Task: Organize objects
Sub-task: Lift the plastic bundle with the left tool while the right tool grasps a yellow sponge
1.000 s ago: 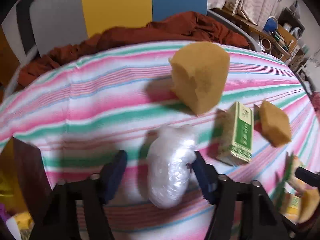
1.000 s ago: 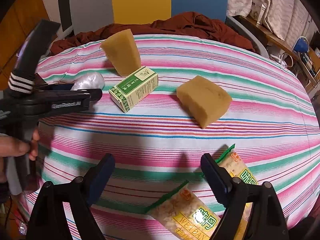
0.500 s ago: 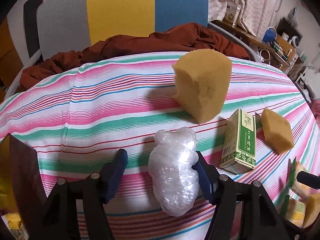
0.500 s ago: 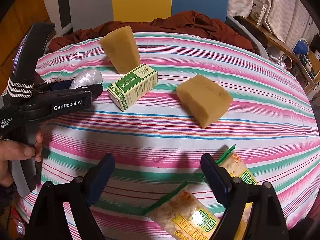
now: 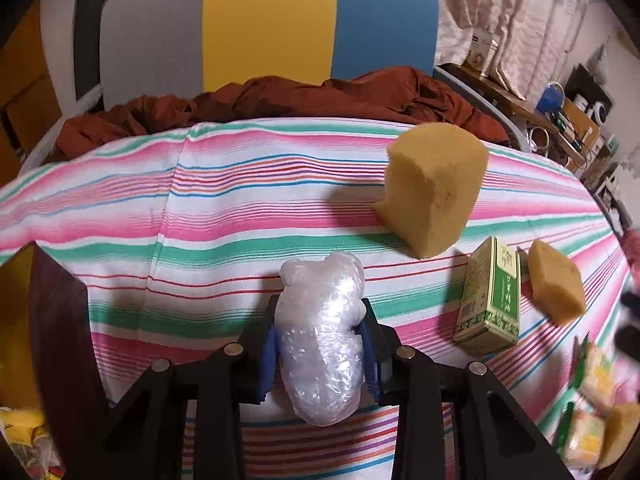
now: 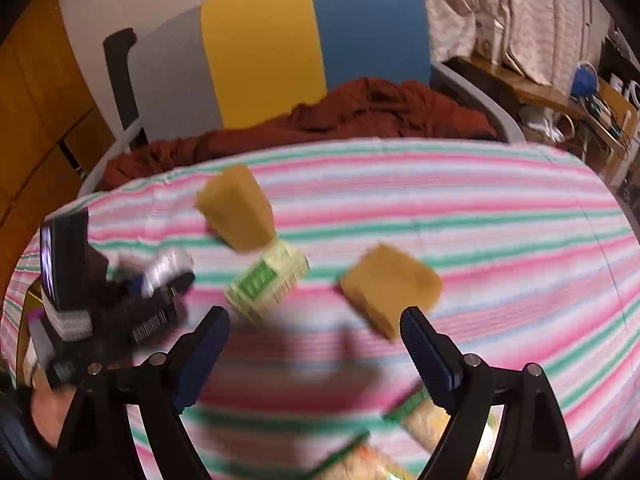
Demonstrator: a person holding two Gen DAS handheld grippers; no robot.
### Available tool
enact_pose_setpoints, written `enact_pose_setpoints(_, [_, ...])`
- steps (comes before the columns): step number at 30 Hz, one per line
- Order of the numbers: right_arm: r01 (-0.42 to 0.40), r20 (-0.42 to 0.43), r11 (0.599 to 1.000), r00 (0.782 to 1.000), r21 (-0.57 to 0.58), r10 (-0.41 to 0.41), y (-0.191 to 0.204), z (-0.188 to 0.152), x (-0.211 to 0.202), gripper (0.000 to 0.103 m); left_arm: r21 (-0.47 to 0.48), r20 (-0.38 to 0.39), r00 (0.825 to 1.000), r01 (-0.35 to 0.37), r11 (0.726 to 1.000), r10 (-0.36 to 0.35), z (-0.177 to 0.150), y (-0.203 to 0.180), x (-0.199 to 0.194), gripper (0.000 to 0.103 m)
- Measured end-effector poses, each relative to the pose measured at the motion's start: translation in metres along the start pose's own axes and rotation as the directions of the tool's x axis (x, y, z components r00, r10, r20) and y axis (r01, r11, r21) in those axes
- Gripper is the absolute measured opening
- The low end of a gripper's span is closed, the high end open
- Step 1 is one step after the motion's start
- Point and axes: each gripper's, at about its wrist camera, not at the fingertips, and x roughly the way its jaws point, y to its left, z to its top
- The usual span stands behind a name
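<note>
Low in the left wrist view, the left gripper (image 5: 320, 344) angles down over the striped surface (image 5: 200, 216), and its jaws have just closed: the blue pads now squeeze a clear plastic bundle (image 5: 322, 336) from both sides, at bottom centre. In the right wrist view, blurred all over, the right gripper (image 6: 314, 348) also tilts downward, jaws wide apart with only striped cloth between them. Snack packets (image 6: 424, 420) show at the bottom edge, just past the right-hand jaw. At lower left of that view a hand (image 6: 48, 408) holds the left gripper's black body.

Further out, right of centre, a green carton (image 5: 492, 296) lies between two foam pieces: a small sponge (image 5: 556, 284) near the right edge and a tall sponge (image 5: 434, 188) standing above it. Beyond the far edge a rust-red cloth (image 5: 280, 100) is heaped against a chair back (image 5: 268, 20) of grey, yellow and blue panels. Curtains and a cluttered shelf fill the upper right.
</note>
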Motion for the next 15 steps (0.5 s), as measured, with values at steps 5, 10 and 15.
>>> enact_pose_setpoints(5, [-0.029, -0.010, 0.999, 1.000, -0.038, 0.029, 0.015, 0.018, 0.023, 0.088, 0.006, 0.022, 1.000, -0.001, 1.000, 0.001, -0.001, -0.001, 0.002, 0.035])
enact_pose_setpoints(10, [-0.032, -0.014, 0.993, 0.999, -0.115, 0.030, 0.032, 0.038, 0.048, 0.088, 0.014, 0.036, 0.999, -0.012, 1.000, 0.011, 0.000, -0.003, 0.004, 0.036])
enact_pose_setpoints(15, [-0.042, -0.027, 0.987, 0.999, -0.157, 0.038, 0.043, 0.050, 0.071, 0.088, 0.008, 0.042, 0.999, -0.009, 1.000, 0.008, -0.002, -0.002, 0.004, 0.036])
